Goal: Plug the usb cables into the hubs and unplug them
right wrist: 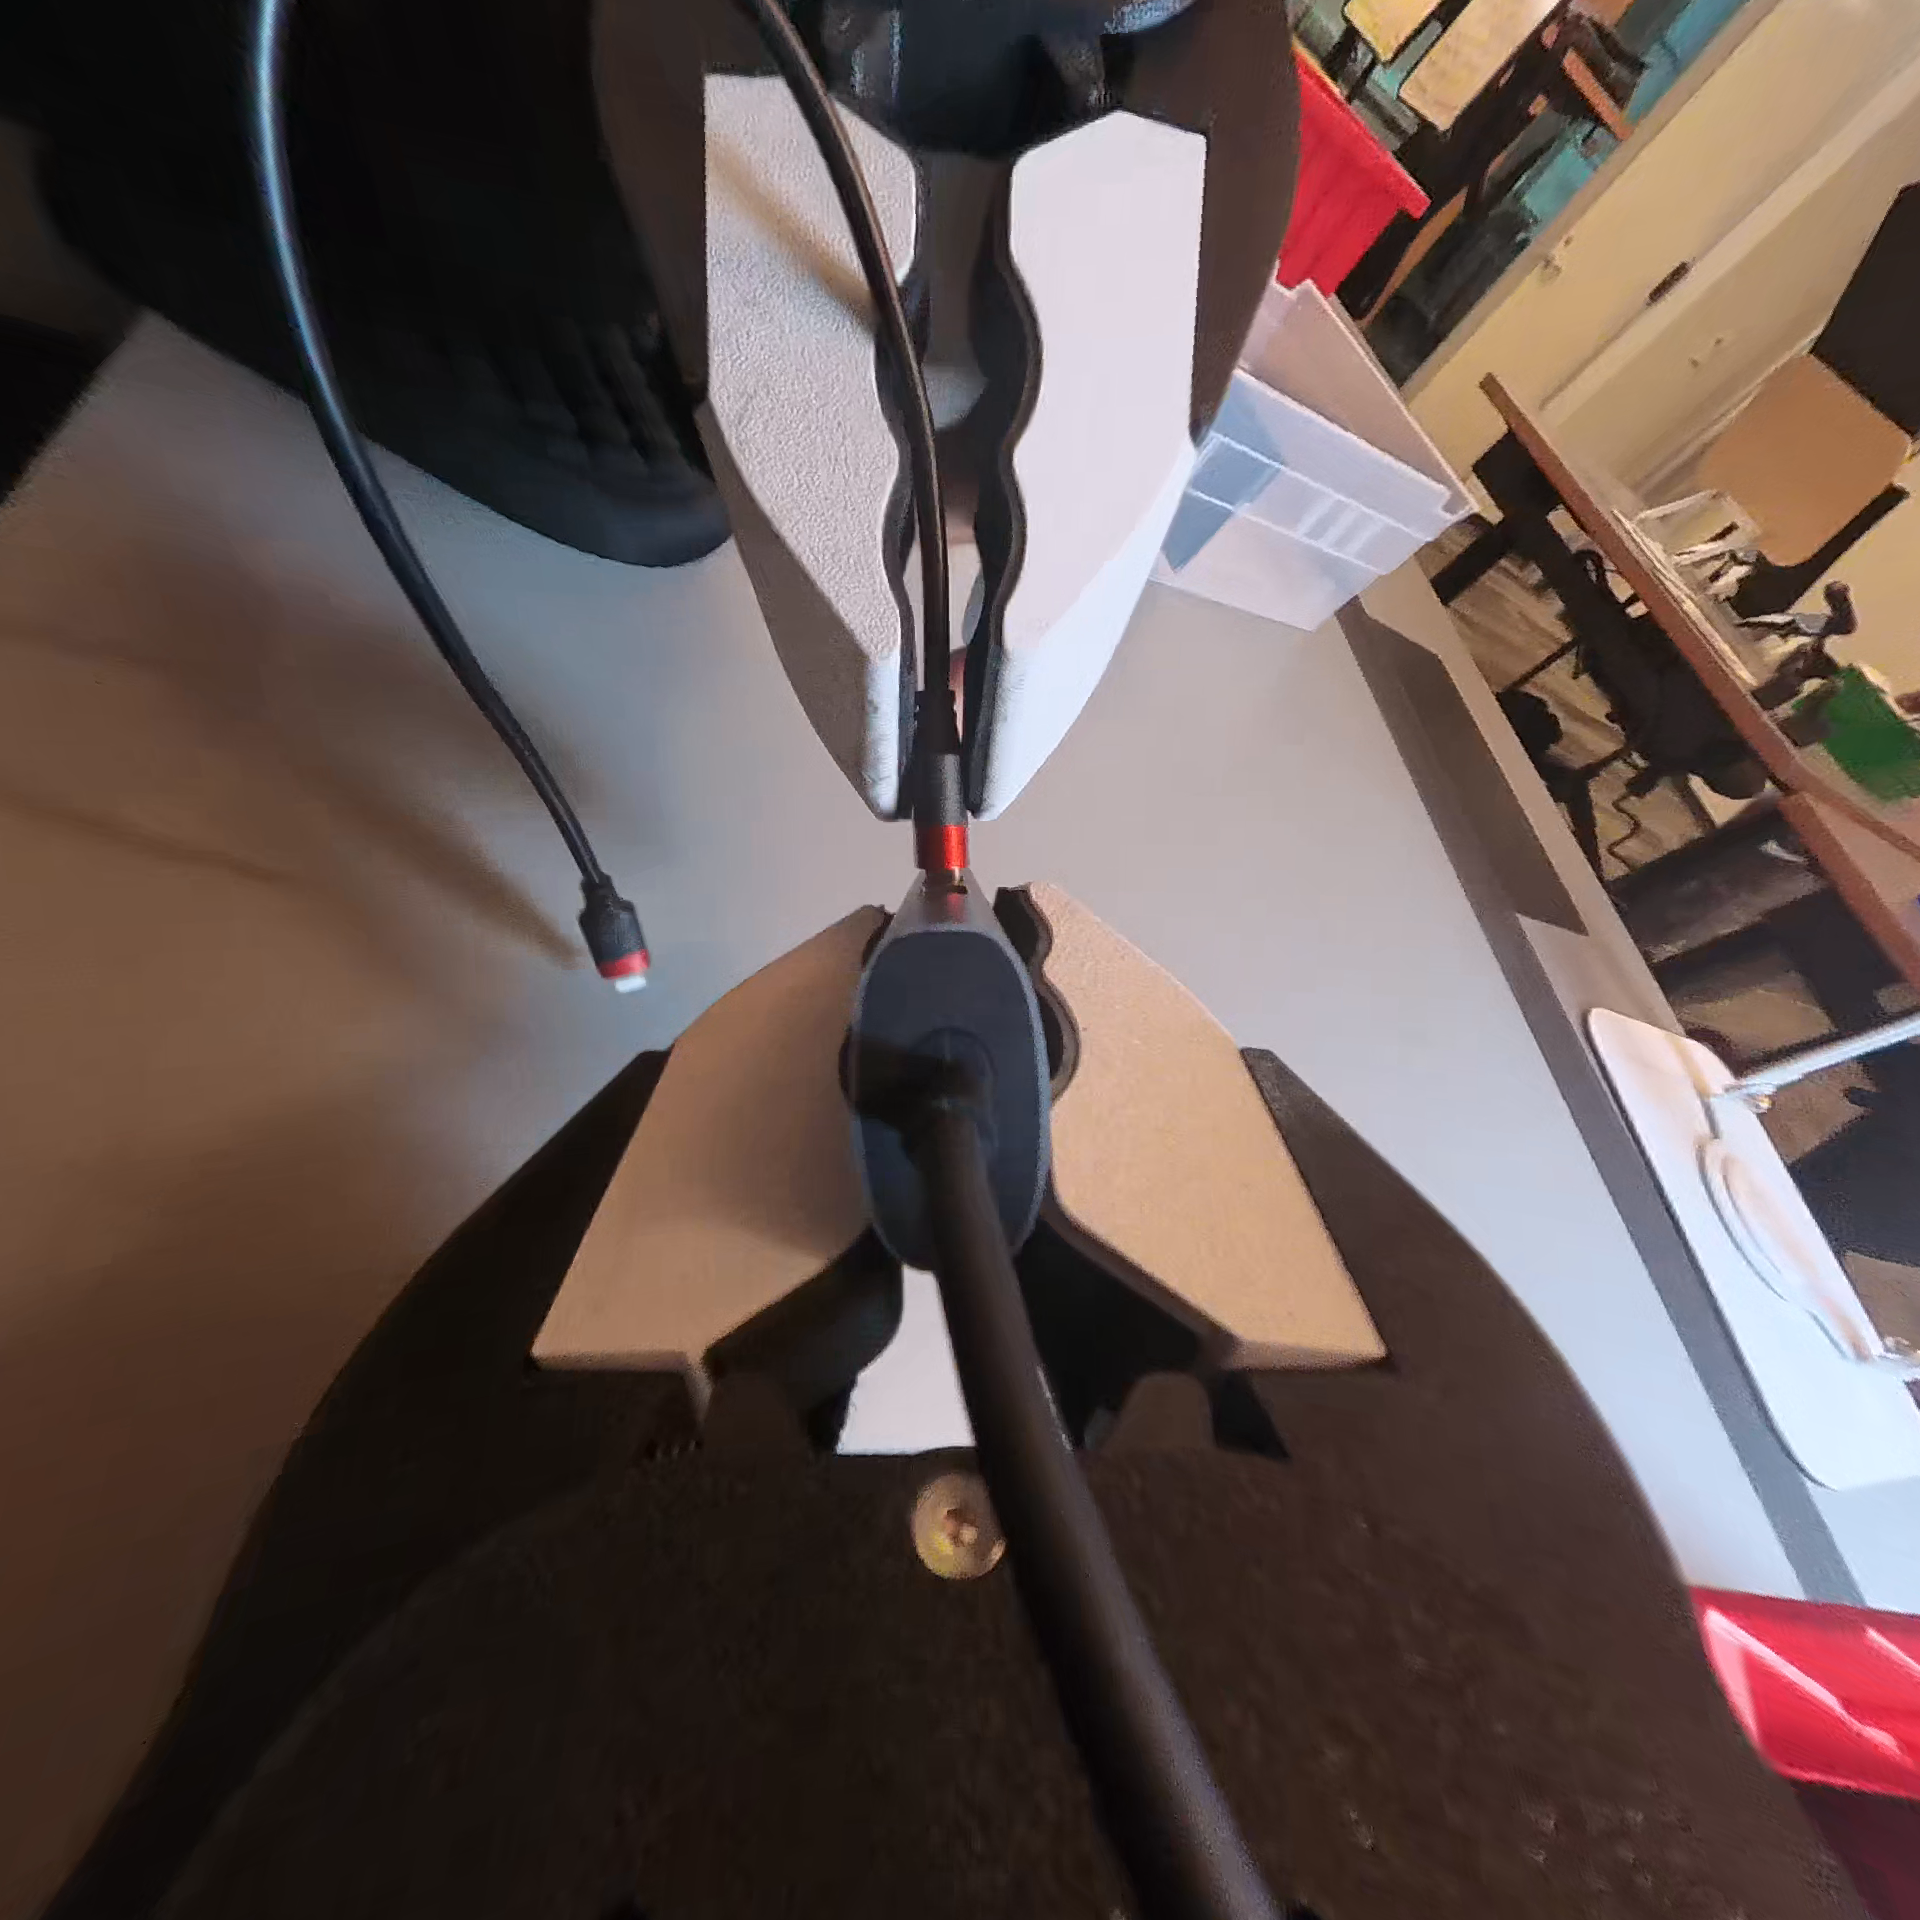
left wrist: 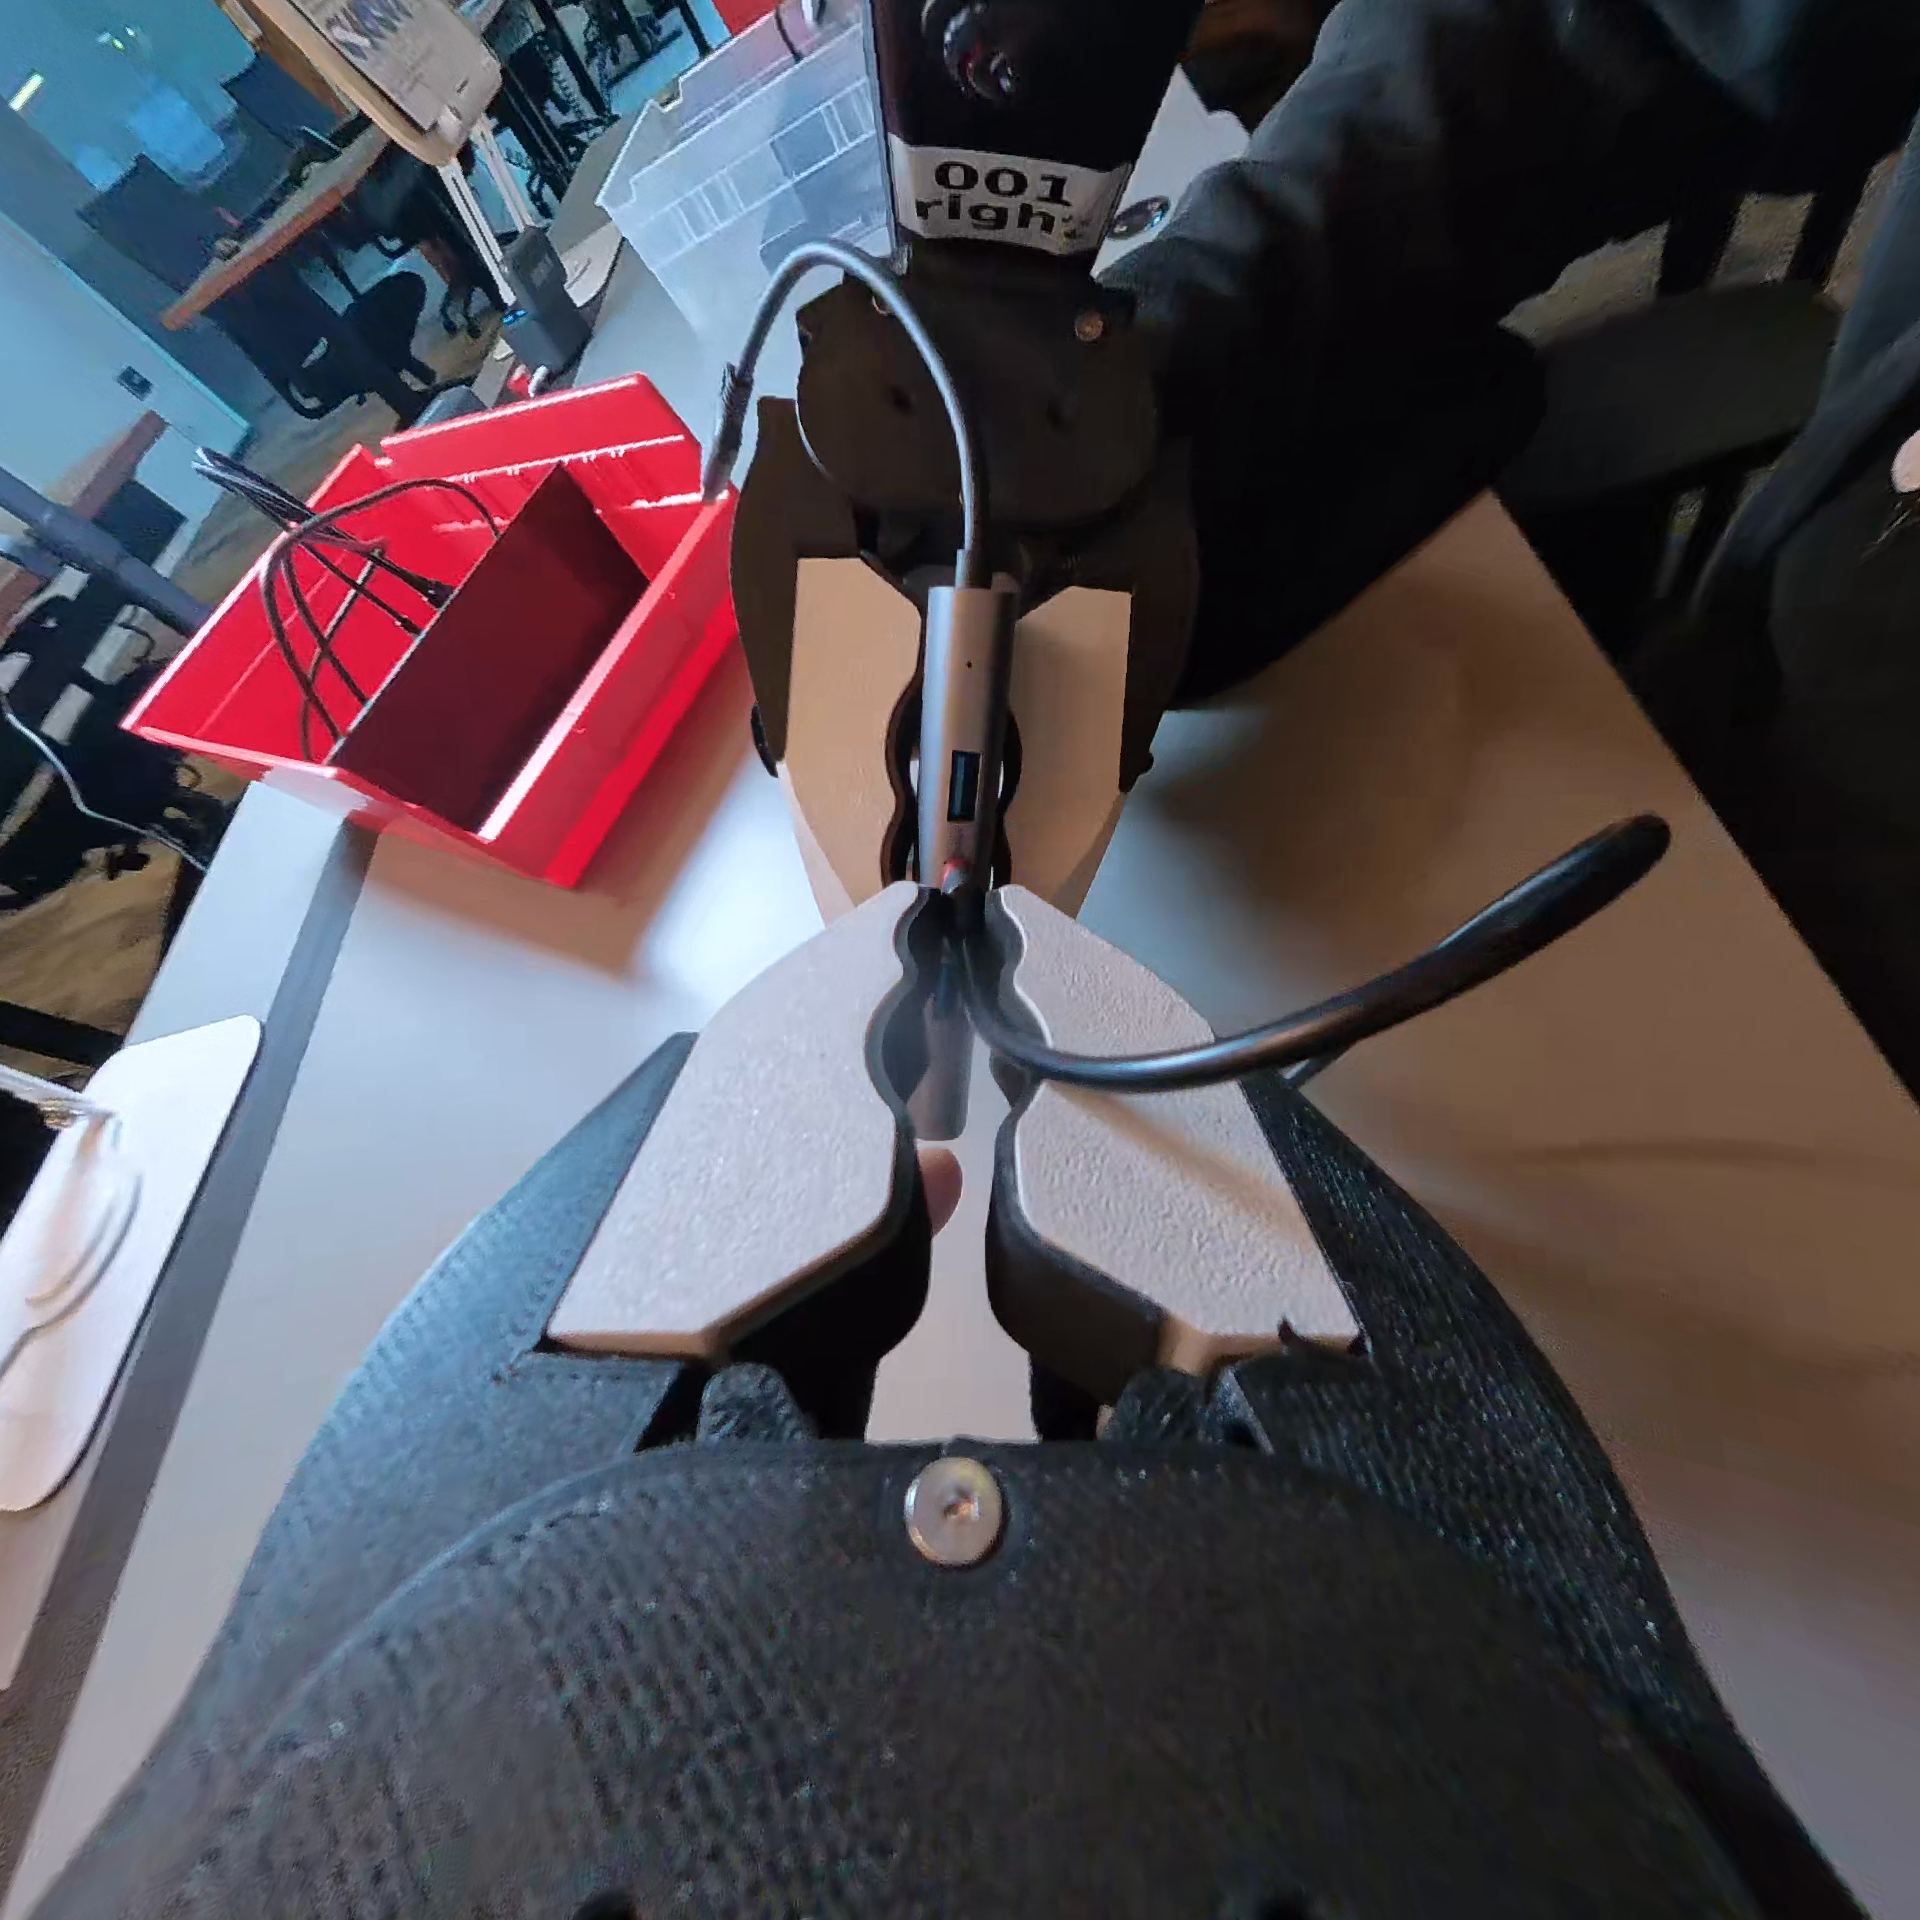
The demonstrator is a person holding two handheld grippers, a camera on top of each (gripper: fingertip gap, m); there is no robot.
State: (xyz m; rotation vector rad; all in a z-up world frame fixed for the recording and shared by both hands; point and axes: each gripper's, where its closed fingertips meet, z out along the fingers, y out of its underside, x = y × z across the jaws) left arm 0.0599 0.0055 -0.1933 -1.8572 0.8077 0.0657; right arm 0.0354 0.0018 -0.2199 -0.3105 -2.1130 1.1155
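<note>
My left gripper [left wrist: 956, 906] is shut on the black plug with a red ring [right wrist: 938, 840] of a USB cable [left wrist: 1351, 1018]. My right gripper [right wrist: 940, 925] faces it, shut on a slim grey hub [left wrist: 961, 707] held above the table. The plug's metal tip meets the hub's end [right wrist: 940, 894]; how deep it sits is hidden. The cable's other end [right wrist: 615, 951] dangles free at the left in the right wrist view. The hub's own lead [left wrist: 935, 343] arcs back over the right gripper.
A red bin [left wrist: 582, 727] with black cables [left wrist: 332, 582] stands on the pale table [left wrist: 520, 1039] to the left. A clear plastic box [left wrist: 748, 177] is behind. A white flat base [left wrist: 104, 1247] sits at the table edge. A person's dark sleeve [left wrist: 1351, 312] is at right. My two grippers' fingertips are within a few centimetres of each other.
</note>
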